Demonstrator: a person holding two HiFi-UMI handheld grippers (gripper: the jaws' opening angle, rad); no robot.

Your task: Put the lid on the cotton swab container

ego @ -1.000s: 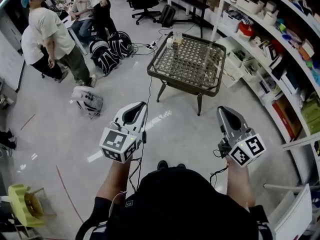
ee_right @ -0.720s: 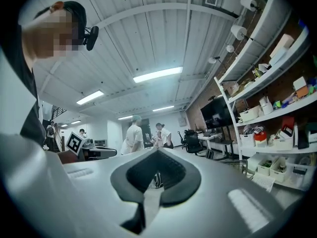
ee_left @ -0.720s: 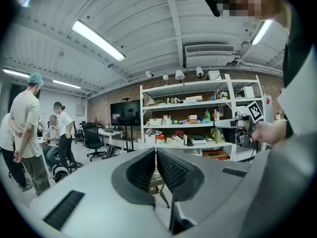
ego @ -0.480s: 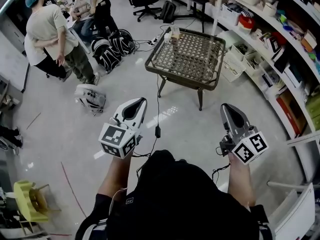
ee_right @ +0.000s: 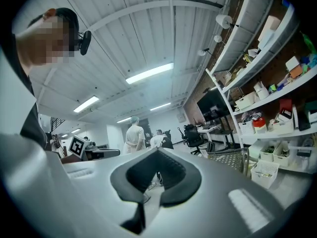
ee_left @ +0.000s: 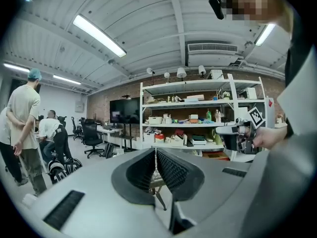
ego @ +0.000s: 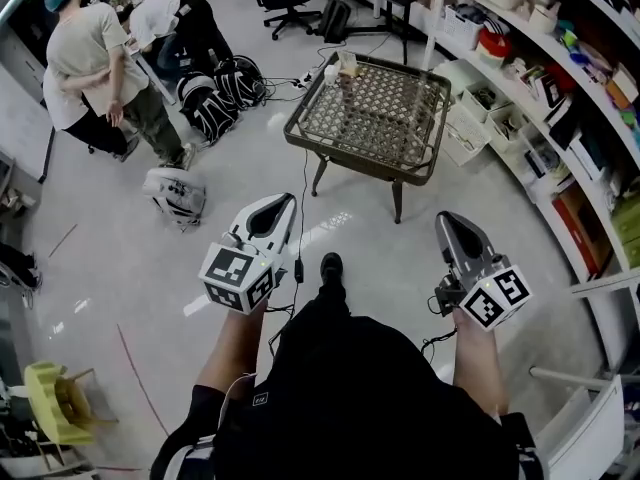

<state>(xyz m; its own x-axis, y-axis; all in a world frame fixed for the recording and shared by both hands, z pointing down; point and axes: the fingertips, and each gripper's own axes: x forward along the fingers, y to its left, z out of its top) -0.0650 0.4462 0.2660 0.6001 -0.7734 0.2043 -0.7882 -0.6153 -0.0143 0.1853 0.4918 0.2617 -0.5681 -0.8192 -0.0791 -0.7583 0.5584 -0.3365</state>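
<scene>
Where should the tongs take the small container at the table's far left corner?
Probably by its side walls, coming in over the table from the near side, since the small container stands upright at that corner. Its lid and finer shape are too small to tell from here.

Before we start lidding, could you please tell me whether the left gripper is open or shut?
Shut: in the left gripper view, the left gripper has its jaws meeting at the tips, with nothing held between them.

Wicker table [ego: 380, 118] mid-floor, shelving [ego: 548, 80] at rt, two ppl [ego: 95, 53] w/ backpacks [ego: 215, 98] far left.
</scene>
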